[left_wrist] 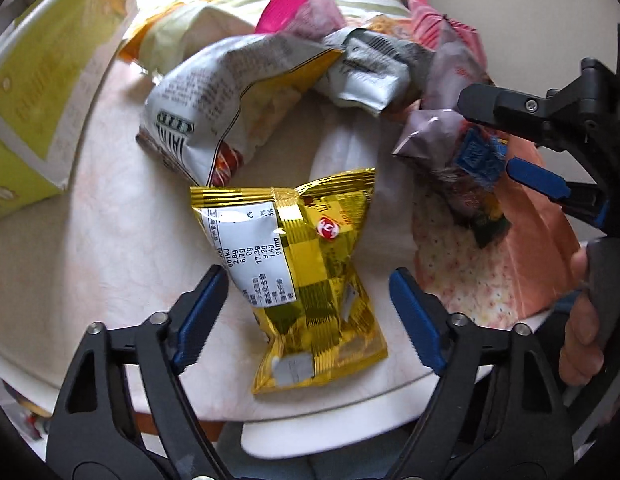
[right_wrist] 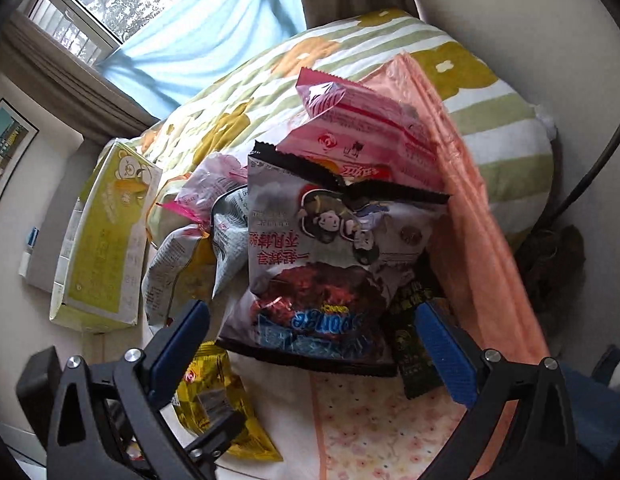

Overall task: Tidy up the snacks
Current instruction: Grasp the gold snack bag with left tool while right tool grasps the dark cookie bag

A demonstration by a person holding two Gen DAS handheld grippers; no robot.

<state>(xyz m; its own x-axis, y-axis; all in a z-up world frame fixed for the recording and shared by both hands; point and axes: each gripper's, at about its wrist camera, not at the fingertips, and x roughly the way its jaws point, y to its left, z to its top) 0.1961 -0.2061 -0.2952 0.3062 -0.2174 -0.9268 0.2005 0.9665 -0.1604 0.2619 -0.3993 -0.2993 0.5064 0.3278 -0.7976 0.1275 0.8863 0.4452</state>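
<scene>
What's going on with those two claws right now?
Left gripper open, straddling gold snack packet. Right gripper open around grey Sponge bag. Packets crowd around.

Striped floral quilt (right_wrist: pixel 489 120), curtained window (right_wrist: pixel 110 4)

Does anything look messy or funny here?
Yes. The snack bags are heaped in a jumble, leaning on each other at odd angles. The big grey bag sits upside down, its writing flipped. One gold packet lies apart from the heap, crumpled, between the left gripper's open fingers. Nothing looks spilled.
</scene>
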